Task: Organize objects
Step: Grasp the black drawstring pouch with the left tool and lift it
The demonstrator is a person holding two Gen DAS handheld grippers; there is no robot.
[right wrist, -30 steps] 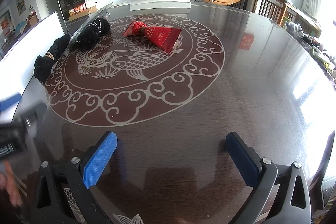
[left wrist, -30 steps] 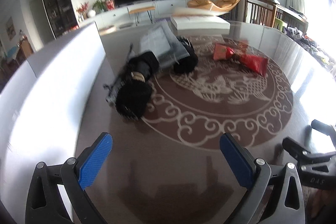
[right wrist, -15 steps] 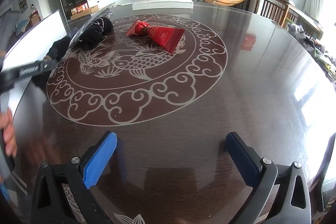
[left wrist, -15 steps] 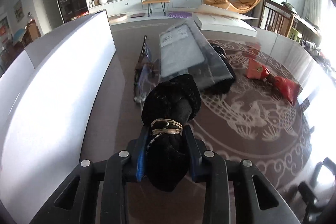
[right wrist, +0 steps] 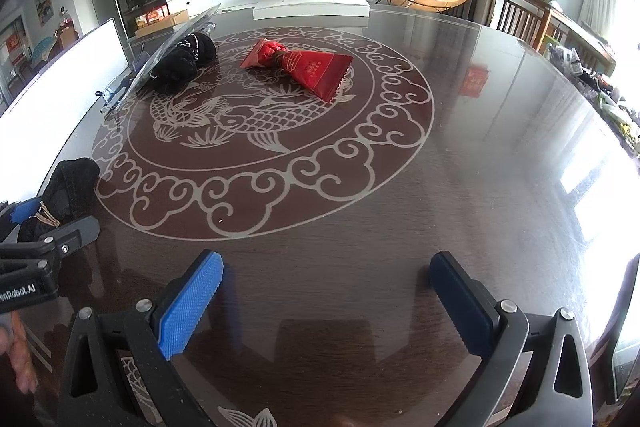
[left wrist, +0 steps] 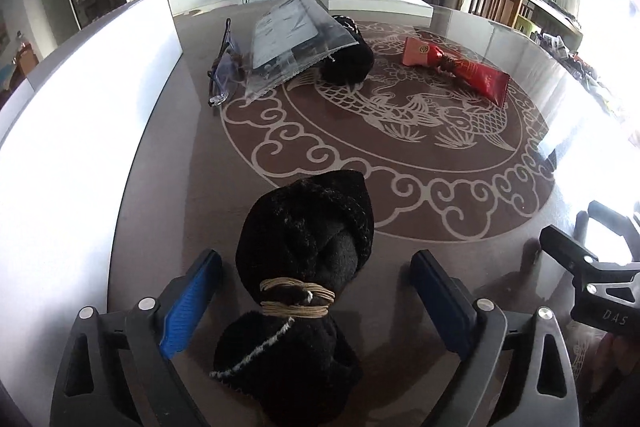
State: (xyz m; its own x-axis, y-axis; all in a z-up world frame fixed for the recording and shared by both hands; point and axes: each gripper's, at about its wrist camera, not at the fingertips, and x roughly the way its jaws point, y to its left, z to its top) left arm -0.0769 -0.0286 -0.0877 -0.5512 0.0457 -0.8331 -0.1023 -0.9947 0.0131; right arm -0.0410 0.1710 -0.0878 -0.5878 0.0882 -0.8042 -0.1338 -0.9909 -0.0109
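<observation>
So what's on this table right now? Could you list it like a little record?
Table: dark, glossy, fish pattern
Near left gripper: black sock bundle tied with a band, lying between the open fingers
Far side: second black bundle under a clear plastic bag
Centre: red packet
Right gripper: open, holding nothing
</observation>
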